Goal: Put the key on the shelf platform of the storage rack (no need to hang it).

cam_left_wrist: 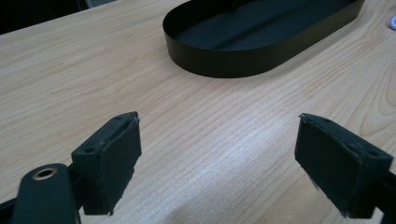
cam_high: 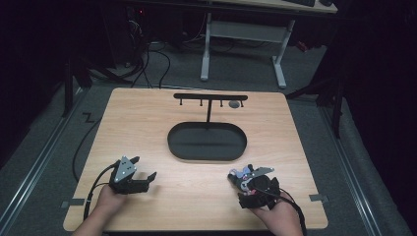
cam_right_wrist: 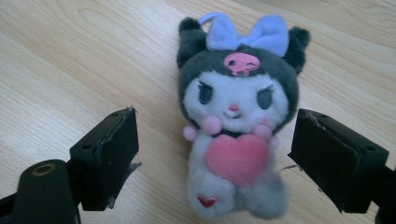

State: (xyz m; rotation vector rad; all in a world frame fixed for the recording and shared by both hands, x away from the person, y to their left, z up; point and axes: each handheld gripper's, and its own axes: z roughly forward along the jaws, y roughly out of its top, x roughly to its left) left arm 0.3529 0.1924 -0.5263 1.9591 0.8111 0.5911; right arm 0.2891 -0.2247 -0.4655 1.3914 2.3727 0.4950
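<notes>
Fingers of the right gripper stand spread wide, one on each side of a small plush toy that lies face-up on the tabletop. Neither pad touches it; the left one sits clear of the plush at about 9 o'clock, the right one just beside its flank at 3 o'clock.

By the look of it, the toy is light, soft and squashy: fuzzy pile, a stuffed pink heart on the belly, a limp blue bow and a thin loop at 12 o'clock on the head. It should not slip or break, but it will give under pressure, so a pinch needs to close well in before it bites. The torso across the heart looks like the best hold, since it is the fullest part between the pads; the ears and bow would likely pull free.

In the high view the toy lies near the front edge at roughly 5 o'clock from the black oval tray, with a hook stand rising behind it.

Fingers of the left gripper are likewise spread, over bare wood, holding nothing.
</notes>
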